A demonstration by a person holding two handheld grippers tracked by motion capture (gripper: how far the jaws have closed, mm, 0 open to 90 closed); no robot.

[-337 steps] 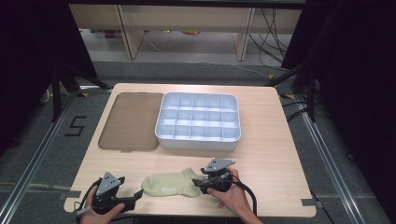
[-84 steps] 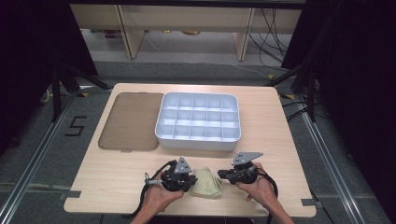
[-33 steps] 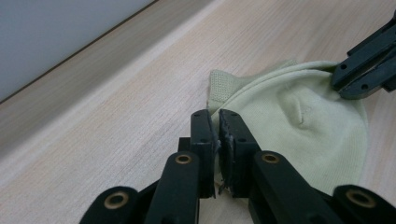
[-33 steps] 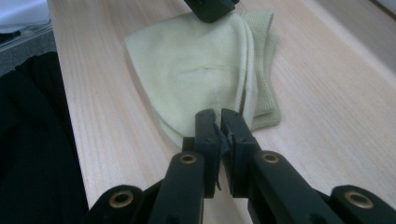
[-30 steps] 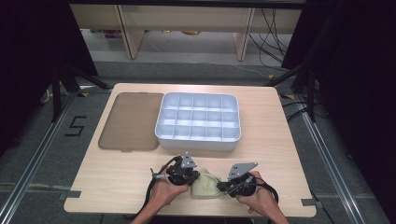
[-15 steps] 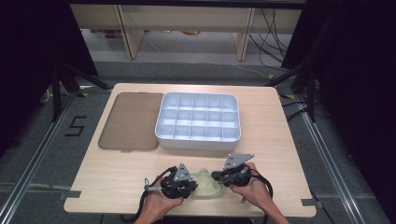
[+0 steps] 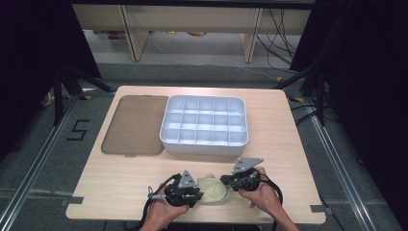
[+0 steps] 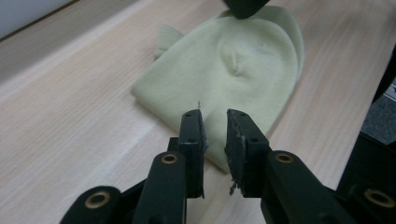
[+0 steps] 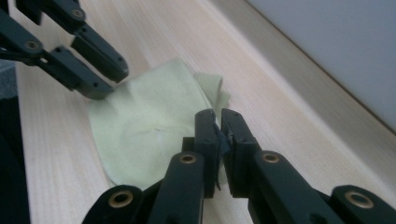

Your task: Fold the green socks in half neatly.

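Note:
A pale green sock (image 7: 211, 191) lies folded and flat near the table's front edge. My left gripper (image 7: 197, 195) is at its left side. In the left gripper view its jaws (image 8: 215, 116) have just been opening and stand a little apart over the sock's (image 8: 233, 65) near edge, with nothing pinched. My right gripper (image 7: 225, 181) is at the sock's right side. In the right gripper view its jaws (image 9: 217, 114) are shut over the sock's (image 9: 149, 121) edge, which lies flat beneath them. The left gripper (image 9: 112, 79) reaches the sock's far side there.
A white tray (image 7: 204, 144) with several compartments stands behind the sock at the table's middle. A flat brown lid (image 7: 134, 125) lies to its left. The table's front edge runs just below both hands.
The left gripper has drawn back toward the left and front, and its jaws have parted from the sock. The sock has settled flat. The right gripper has hardly moved.

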